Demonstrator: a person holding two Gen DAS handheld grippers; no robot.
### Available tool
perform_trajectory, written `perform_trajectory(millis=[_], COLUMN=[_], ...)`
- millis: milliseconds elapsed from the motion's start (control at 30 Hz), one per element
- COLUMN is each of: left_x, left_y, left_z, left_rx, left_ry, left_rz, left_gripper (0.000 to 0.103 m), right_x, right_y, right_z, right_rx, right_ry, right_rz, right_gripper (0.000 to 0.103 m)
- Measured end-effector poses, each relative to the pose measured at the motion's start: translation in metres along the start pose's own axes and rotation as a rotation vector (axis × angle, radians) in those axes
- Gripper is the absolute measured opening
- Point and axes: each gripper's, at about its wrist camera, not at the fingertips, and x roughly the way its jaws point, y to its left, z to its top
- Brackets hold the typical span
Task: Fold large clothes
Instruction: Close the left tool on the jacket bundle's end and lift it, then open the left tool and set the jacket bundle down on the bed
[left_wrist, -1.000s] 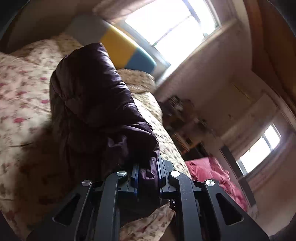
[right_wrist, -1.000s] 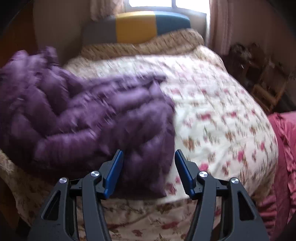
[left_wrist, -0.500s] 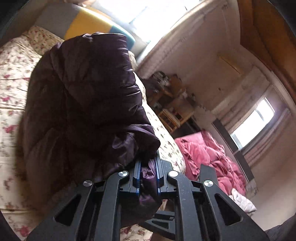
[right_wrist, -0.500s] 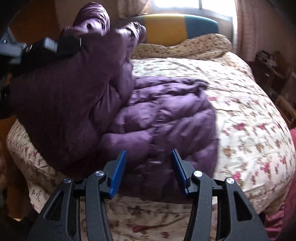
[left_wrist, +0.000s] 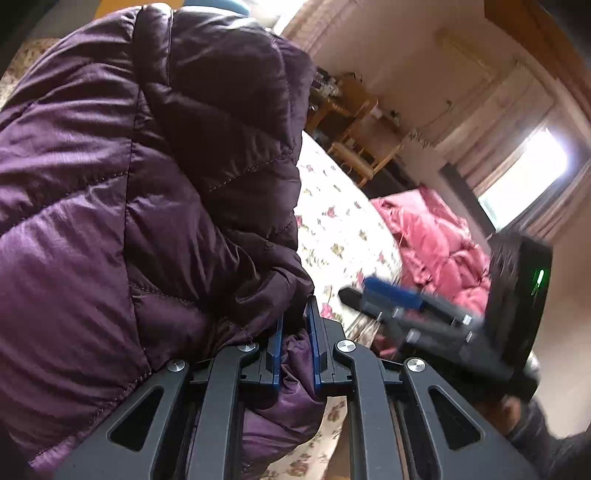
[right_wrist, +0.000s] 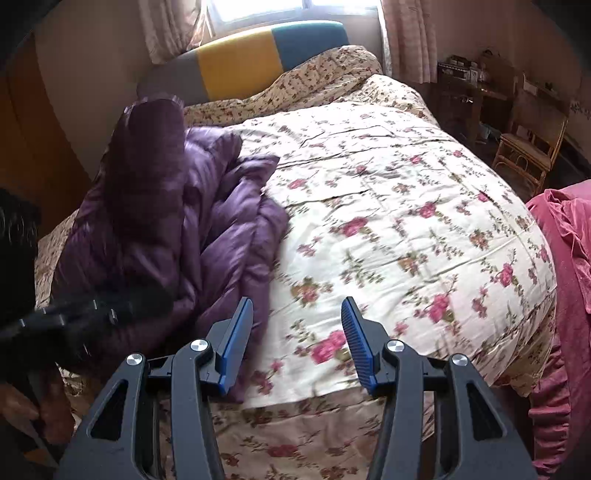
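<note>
Bed (right_wrist: 388, 206) with flowered cover, filling most of right wrist view, headboard at far end. Purple padded jacket (right_wrist: 177, 221) heaped along left edge of bed, toward the near left corner, one part raised and draped. Long axis of heap roughly from foot edge toward headboard, parallel to left edge; which end is collar or hem, not possible to tell from these pictures.

Left tool (left_wrist: 295, 350) closed tight on a bunched fold of the jacket (left_wrist: 129, 184), cloth squeezed between the blue pads and hanging below them. Right tool (right_wrist: 297, 343) about half open over the near edge of bed, nothing between the pads, only bare cover below; jaws recently narrowed a little, then steady. Seen also from left wrist view, beside the left tool, blurred.

Step in hand, as judgement: carrying the held edge over to make a fold. To do well: keep firm pinch on the left, lift high enough so the padded layers do not drag, take the free edge with the right tool, lay both down together, square to the left edge of bed.
</note>
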Motion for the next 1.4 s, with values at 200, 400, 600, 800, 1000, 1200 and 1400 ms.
perform_trajectory(millis=[200,400,600,800,1000,1200,1400], left_x=[-0.006,-0.018,-0.015,-0.034,-0.054,-0.074,-0.114], left_y=[-0.005,-0.017,-0.036,-0.04,-0.044,-0.044,-0.049], left_z=[0.0,-0.009,-0.014,-0.021,-0.027,-0.031,-0.046], left_rx=[0.042,0.061,0.077,0.063,0.048,0.041,0.044], left_ry=[-0.003,-0.024,-0.071,-0.108,-0.153,-0.2,-0.264], left_rz=[0.044,0.068,0.064,0.058,0.057,0.07,0.081], left_gripper=[0.012,0.023,0.051,0.051,0.065,0.07,0.07], right_x=[0.009,0.014,0.013,0.014,0.01,0.003,-0.017], right_y=[0.004,0.019,0.024,0.024,0.03,0.039,0.052], right_z=[-0.002,-0.008,-0.009,-0.01,-0.009,-0.009,-0.004], right_rx=[-0.011,-0.027,-0.045,-0.041,-0.057,-0.069,-0.091], right_ry=[0.029,0.046,0.048,0.051,0.04,0.02,-0.026], right_rz=[0.033,0.028,-0.001,-0.002,0.011,0.025,0.039], right_gripper=[0.05,0.05,0.05,0.05,0.05,0.051,0.057])
